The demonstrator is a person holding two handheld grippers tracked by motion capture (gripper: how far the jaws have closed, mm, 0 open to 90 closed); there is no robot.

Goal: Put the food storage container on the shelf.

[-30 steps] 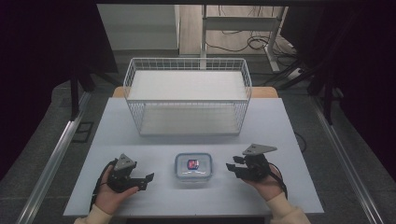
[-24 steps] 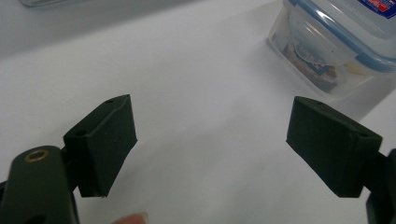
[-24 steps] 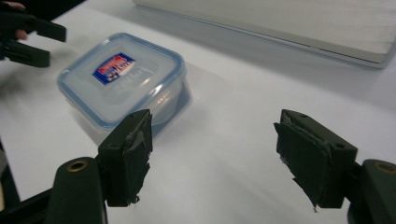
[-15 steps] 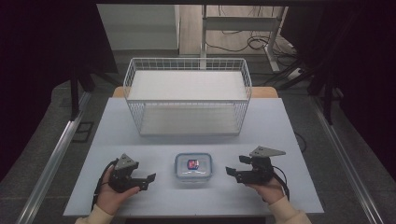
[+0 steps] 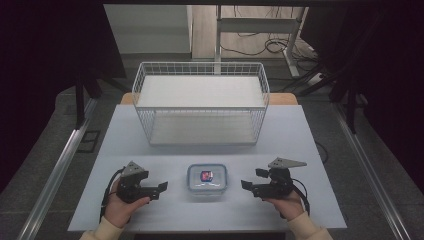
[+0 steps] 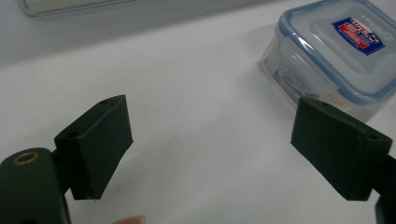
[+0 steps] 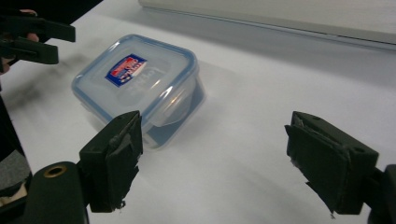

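A small clear box (image 5: 207,179) with a blue-rimmed snap lid and a red-and-blue label (image 5: 206,175) sits near the middle of the tabletop's (image 5: 300,135) front edge, closed and flat on the surface. The left gripper (image 5: 159,190) rests on the tabletop toward the front left corner, held in a hand (image 5: 120,207), its fingers (image 6: 95,144) spread wide with nothing between them; it points toward the box and stays apart from it. In the left gripper view the box (image 6: 334,51) lies beyond the right-hand finger, off to the upper right, with bare tabletop in the gap. The right gripper (image 5: 252,180) sits toward the front right corner, also gripped by a hand (image 5: 287,202), and faces the box from the other side without touching it. Its fingers (image 7: 114,158) are likewise wide apart and hold nothing; in the right gripper view the box (image 7: 140,84) stands just past the left-hand finger, slightly turned, and the other gripper (image 7: 32,35) shows at the far upper left. Behind the box, along the middle of the tabletop's back edge, stands a white wire basket (image 5: 200,107), well apart from both grippers.
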